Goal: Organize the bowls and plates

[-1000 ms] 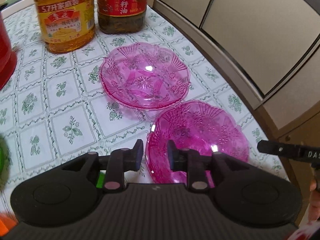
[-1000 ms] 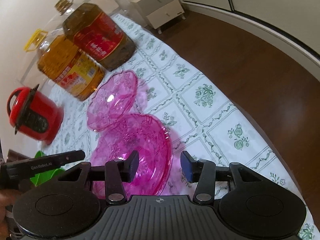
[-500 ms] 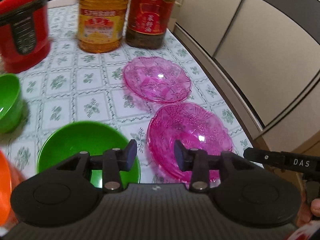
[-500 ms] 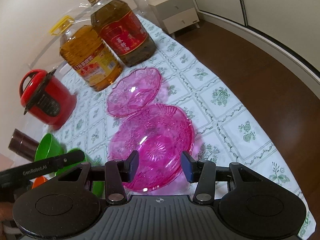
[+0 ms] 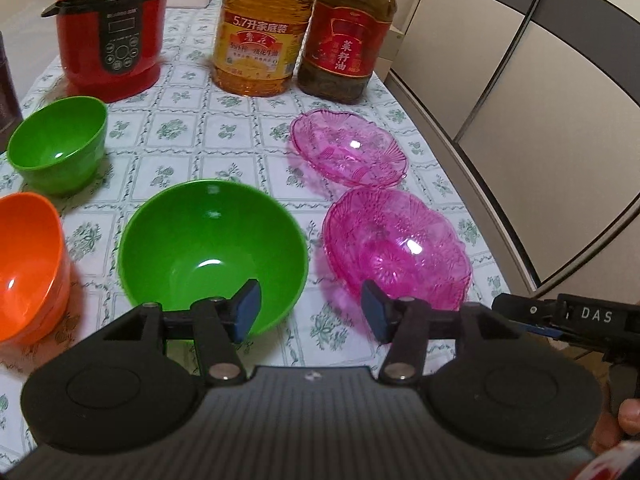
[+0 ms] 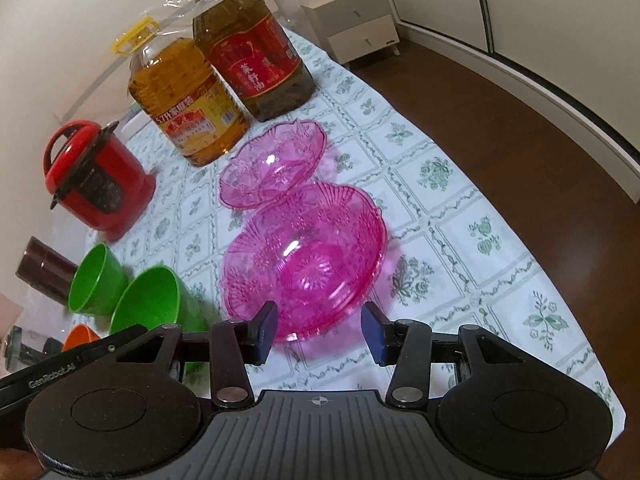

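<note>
1. Two pink glass dishes are seen on the patterned tablecloth (image 5: 192,136): the deeper pink bowl (image 5: 396,246) nearer, the shallower pink plate (image 5: 348,152) just beyond it, close beside or touching.
2. Left of them, a large green bowl (image 5: 212,248), a small green bowl (image 5: 58,148) and an orange bowl (image 5: 28,256) are set apart.
3. The left gripper (image 5: 311,312) is held above the cloth with its jaws half spread, having just been opening; nothing is between them.
4. The right gripper (image 6: 319,330) is held part-open at the pink bowl's near rim, gripping nothing.
5. Two oil bottles (image 5: 260,28) and a red cooker (image 5: 112,28) are placed behind.
</note>
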`<state>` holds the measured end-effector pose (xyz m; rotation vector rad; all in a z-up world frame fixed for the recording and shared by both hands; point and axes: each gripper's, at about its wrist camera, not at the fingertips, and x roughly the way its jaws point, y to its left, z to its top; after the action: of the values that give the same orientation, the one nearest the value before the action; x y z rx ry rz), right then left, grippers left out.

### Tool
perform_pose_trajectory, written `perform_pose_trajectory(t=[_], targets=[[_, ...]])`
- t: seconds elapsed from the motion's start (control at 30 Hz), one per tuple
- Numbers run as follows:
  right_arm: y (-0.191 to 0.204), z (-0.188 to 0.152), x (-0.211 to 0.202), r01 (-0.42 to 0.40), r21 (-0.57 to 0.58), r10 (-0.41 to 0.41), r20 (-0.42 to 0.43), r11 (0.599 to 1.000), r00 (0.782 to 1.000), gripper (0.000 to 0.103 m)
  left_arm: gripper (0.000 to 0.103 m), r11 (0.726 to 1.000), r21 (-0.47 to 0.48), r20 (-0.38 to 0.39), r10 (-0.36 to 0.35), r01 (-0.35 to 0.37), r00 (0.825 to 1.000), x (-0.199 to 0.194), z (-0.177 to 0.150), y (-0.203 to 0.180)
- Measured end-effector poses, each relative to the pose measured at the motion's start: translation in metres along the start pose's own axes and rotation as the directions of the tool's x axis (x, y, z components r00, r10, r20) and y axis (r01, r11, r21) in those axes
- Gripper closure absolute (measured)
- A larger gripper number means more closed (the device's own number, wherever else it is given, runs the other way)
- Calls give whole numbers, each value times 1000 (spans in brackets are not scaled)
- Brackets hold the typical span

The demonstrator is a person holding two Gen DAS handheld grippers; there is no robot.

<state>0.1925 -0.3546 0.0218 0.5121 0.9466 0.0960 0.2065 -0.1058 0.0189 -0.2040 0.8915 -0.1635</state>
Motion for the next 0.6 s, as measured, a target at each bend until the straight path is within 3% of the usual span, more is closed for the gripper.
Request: perform_pose_trajectory(t=[0.23, 0.6], targets=[[1, -8, -1, 28, -29, -28, -11, 999, 1000, 55, 51, 999, 21, 19, 28, -29, 999, -6, -8, 0], [5, -1, 1, 70, -89, -71, -4, 994, 997, 54, 51, 999, 33, 43, 13, -15, 999, -6, 2, -1]])
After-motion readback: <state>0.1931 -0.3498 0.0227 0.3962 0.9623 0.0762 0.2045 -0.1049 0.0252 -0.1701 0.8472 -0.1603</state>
